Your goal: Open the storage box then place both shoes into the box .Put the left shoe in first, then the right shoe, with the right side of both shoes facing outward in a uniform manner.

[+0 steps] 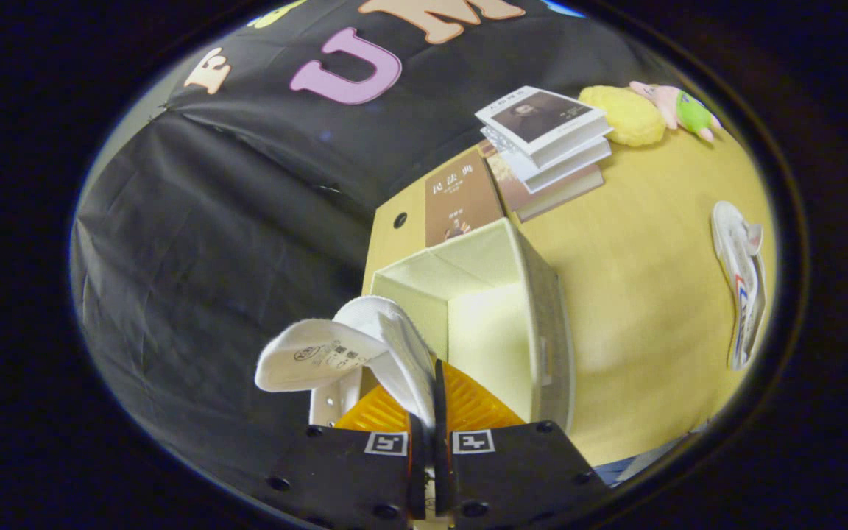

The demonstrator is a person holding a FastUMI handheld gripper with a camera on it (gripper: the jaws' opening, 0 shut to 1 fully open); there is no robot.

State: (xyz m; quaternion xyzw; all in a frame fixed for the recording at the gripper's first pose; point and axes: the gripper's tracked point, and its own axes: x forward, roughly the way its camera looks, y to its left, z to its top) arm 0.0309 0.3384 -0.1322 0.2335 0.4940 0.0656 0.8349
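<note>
My gripper is shut on a white shoe, both fingers pinching its collar edge; the tongue folds out toward the black cloth. The shoe hangs in the air just before the open storage box, a pale box with its inside showing beyond the fingers. A second white shoe with red and blue stripes lies on the yellow table far off past the box, near the table's edge. The view is tilted.
A stack of books sits on the yellow table behind the box, with a brown book beside it. A yellow plush toy and a pink-and-green one lie at the table's far end.
</note>
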